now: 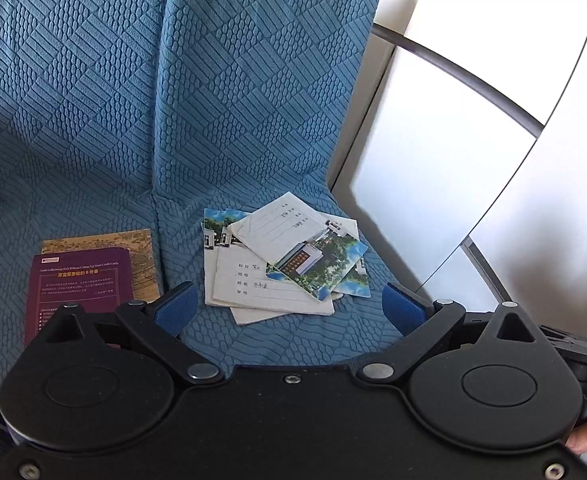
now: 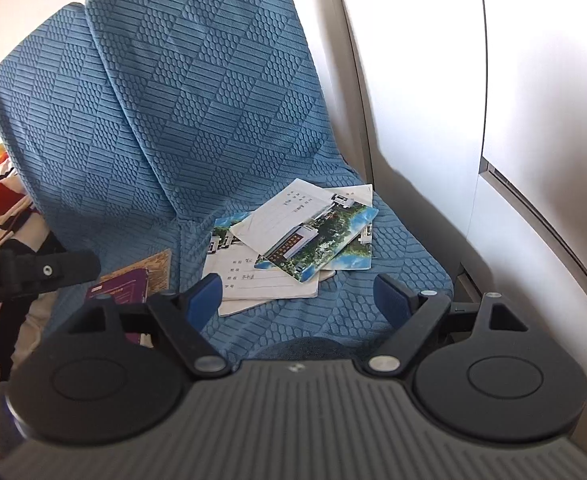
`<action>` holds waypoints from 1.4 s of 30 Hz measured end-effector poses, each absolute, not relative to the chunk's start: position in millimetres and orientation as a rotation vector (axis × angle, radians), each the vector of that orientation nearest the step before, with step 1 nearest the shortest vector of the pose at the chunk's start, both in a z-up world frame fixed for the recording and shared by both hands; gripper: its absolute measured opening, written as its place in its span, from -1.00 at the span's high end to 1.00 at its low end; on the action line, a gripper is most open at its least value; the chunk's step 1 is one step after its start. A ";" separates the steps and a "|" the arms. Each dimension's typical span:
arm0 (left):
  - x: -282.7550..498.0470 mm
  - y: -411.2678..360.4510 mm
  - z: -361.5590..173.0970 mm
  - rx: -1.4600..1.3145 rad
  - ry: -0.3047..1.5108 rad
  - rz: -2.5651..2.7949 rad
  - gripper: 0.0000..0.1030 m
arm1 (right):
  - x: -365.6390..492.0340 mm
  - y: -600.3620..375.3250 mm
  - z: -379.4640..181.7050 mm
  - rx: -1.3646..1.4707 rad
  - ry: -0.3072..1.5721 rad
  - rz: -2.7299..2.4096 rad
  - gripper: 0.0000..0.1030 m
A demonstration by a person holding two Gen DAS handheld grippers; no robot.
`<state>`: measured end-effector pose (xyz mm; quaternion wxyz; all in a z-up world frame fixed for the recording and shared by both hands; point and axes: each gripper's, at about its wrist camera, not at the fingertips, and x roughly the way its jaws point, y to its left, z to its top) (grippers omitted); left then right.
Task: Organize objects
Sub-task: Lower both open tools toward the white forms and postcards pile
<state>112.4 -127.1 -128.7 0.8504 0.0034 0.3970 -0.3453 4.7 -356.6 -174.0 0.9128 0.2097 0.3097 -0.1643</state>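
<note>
Little is done yet, as I judge it; the loose notebooks (image 1: 277,264) lie fanned and crooked on the right-hand seat cushion of the blue sofa (image 1: 93,100), and nothing is squared or stacked; on the left cushion the purple booklet (image 1: 79,284) rests on a tan one (image 1: 141,248), fairly tidy; my left gripper (image 1: 289,304) hovers just short of the pile, jaws spread wide and holding nothing; my right gripper (image 2: 293,296) is likewise released and empty, the pile just ahead of it; gathering and aligning are all left; a white cabinet (image 1: 453,160) stands close on the right, and my two claws crowd each other
</note>
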 end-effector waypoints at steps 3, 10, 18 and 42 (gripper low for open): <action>117.6 -135.5 -132.4 0.005 0.845 -0.731 -0.91 | 9.1 -363.2 -175.1 0.438 0.630 -0.343 -0.63; 132.9 -158.8 -155.7 0.016 0.895 -0.739 -0.91 | 18.4 -383.1 -187.0 0.443 0.626 -0.366 -0.63; 157.6 -184.6 -185.6 -0.002 0.954 -0.751 -0.86 | 38.8 -410.2 -215.0 0.550 0.655 -0.351 -0.60; 235.6 -271.9 -304.3 -0.043 1.203 -0.770 -0.03 | 136.0 -510.9 -304.8 0.619 0.691 -0.329 -0.25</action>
